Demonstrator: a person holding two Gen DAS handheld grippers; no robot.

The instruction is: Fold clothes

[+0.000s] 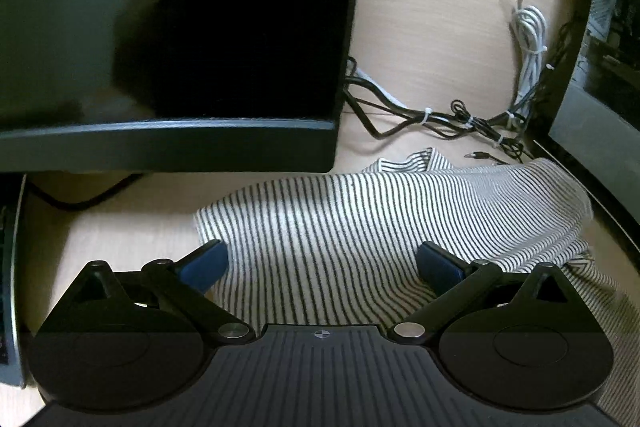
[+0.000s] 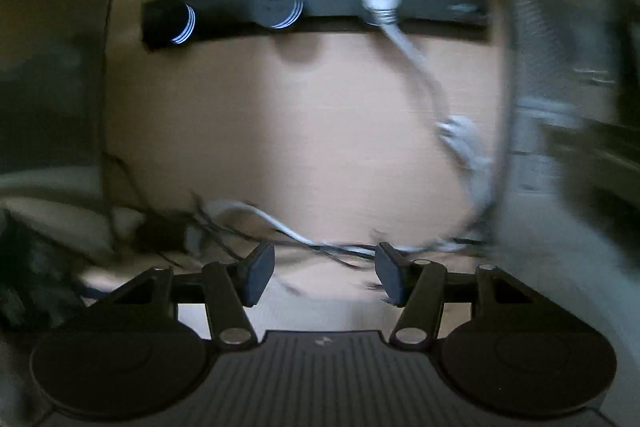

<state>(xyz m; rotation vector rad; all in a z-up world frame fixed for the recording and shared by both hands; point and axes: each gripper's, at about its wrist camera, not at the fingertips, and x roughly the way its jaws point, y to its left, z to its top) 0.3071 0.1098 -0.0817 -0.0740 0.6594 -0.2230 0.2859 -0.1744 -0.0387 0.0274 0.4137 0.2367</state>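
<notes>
A black-and-white striped garment [image 1: 352, 223] lies rumpled on the light wooden desk [image 1: 432, 27], seen in the left wrist view. My left gripper [image 1: 322, 265] is open and hovers over the garment's near part, its blue pads [image 1: 208, 263] spread wide with nothing between them. My right gripper [image 2: 325, 275] is open and empty, pointing at the desk's back area above a tangle of cables [image 2: 320, 247]. The right wrist view is blurred. The garment does not show clearly there.
A black monitor [image 1: 180, 27] stands at the left, a second screen [image 1: 600, 67] at the right. Bundled black and white cables [image 1: 460, 119] lie behind the garment. A black power strip [image 2: 312, 11] with plugs and a white cord [image 2: 420, 67] sits at the desk's back.
</notes>
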